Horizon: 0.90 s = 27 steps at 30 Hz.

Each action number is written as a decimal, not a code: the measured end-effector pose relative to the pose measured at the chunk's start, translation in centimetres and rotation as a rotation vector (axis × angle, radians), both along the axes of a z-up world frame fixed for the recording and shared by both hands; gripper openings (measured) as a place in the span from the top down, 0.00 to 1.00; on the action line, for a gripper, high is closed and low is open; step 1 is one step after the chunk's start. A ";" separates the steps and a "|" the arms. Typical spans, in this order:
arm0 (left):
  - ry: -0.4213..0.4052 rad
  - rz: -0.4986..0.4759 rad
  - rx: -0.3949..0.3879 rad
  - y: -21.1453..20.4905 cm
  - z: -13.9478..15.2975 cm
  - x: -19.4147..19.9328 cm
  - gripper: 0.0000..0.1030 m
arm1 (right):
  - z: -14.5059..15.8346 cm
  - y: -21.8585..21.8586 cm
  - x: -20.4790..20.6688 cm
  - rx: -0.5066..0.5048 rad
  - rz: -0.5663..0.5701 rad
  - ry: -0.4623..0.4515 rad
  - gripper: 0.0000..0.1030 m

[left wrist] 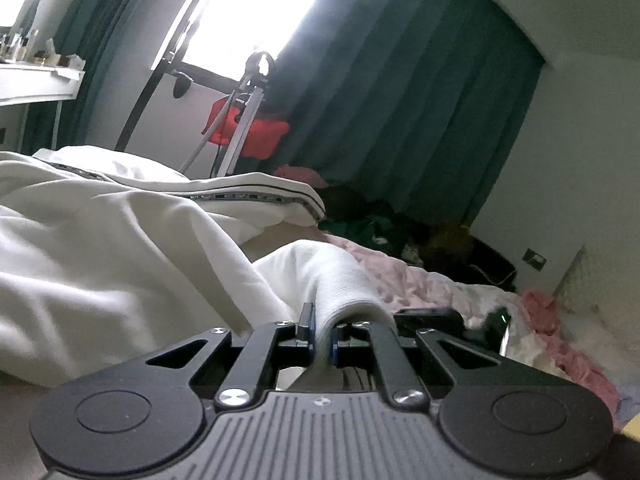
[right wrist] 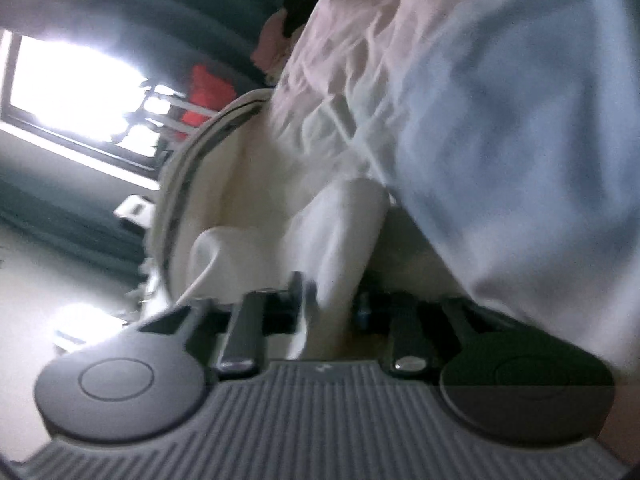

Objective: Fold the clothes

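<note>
White cotton covers most of what lies ahead of the left gripper: a big cream garment spreads over the bed, to the left of and beyond its fingers. A dark printed tape runs along one of its folded edges, well past the fingertips. A ribbed cuff of the garment rises straight out from between the left fingers, which are clamped together on it. To the right of them lies a crumpled pink blanket, and farther right a pink cloth. Behind the bed hang dark green curtains, with a bright window to their left and a red thing on a metal stand below it. A white shelf with small bottles sits at the far left.

The right wrist view is rolled over and blurred. The right gripper has its fingers pressed on a fold of the same white garment, which rises from between them. Above and to the right of them hangs the pale blanket. The garment's taped edge curves away to the left of the fingers, with the window beyond it.
</note>
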<state>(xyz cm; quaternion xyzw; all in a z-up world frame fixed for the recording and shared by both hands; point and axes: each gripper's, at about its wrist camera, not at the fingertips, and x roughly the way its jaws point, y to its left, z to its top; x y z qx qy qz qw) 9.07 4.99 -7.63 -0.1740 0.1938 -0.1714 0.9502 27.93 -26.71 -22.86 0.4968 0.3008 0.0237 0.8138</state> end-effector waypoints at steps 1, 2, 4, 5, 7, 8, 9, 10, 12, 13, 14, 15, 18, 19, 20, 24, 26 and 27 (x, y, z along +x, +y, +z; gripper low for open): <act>0.000 -0.004 -0.002 0.0 -0.2 0.3 0.92 | 0.3 0.3 0.8 -0.032 -0.009 0.002 0.94; 0.006 -0.011 -0.014 0.1 -0.5 0.6 0.92 | 1.1 0.5 1.3 -0.080 -0.016 -0.011 0.94; 0.023 -0.026 -0.041 0.2 -1.0 1.3 0.91 | 3.0 0.2 1.8 -0.159 -0.031 -0.060 0.95; 0.030 -0.035 -0.045 0.0 -1.2 1.5 0.90 | 4.0 -0.2 1.9 -0.189 -0.040 -0.086 0.95; 0.044 -0.054 -0.055 -0.4 -1.5 2.0 0.81 | 6.2 -1.7 1.7 -0.236 -0.075 -0.138 0.95; 0.052 -0.063 -0.059 -0.6 -1.7 2.3 0.72 | 7.3 -2.8 1.5 -0.255 -0.098 -0.163 0.95; 0.059 -0.074 -0.064 -0.8 -1.9 2.5 0.68 | 8.4 -3.9 1.1 -0.277 -0.123 -0.186 0.95; 0.068 -0.098 -0.077 -1.2 -2.1 2.7 0.58 | 9.3 -5.3 0.3 -0.304 -0.155 -0.200 0.95; 0.086 -0.146 -0.103 -1.9 -2.3 3.1 0.42 | 11.1 -8.2 -1.4 -0.360 -0.224 -0.226 0.95; 0.086 -0.162 -0.102 -2.2 -2.4 3.1 0.32 | 11.7 -9.8 -2.2 -0.383 -0.272 -0.229 0.95; 0.086 -0.184 -0.100 -2.6 -2.4 3.1 0.26 | 12.0 -11.7 -3.4 -0.398 -0.329 -0.220 0.95; 0.087 -0.201 -0.099 -3.0 -2.6 3.0 0.25 | 11.7 -13.2 -4.4 -0.396 -0.376 -0.196 0.95; 0.124 -0.222 -0.109 -3.5 -3.1 3.3 0.22 | 8.7 -17.9 -7.8 -0.330 -0.477 -0.073 0.95; 0.142 -0.224 -0.115 -3.6 -3.4 3.4 0.22 | 7.5 -19.3 -8.9 -0.305 -0.499 -0.030 0.95; 0.174 -0.205 -0.124 -3.3 -3.7 3.6 0.22 | 5.7 -20.1 -9.6 -0.269 -0.490 0.018 0.95; 0.328 -0.055 -0.207 -0.2 -5.1 4.7 0.22 | 0.5 -22.5 -11.3 -0.144 -0.450 0.159 0.95; 0.388 0.041 -0.259 1.9 -5.5 4.7 0.22 | 0.8 -22.6 -11.2 -0.165 -0.433 0.145 0.95; 0.410 0.088 -0.284 3.0 -5.7 4.6 0.21 | 1.2 -22.5 -11.0 -0.184 -0.427 0.137 0.95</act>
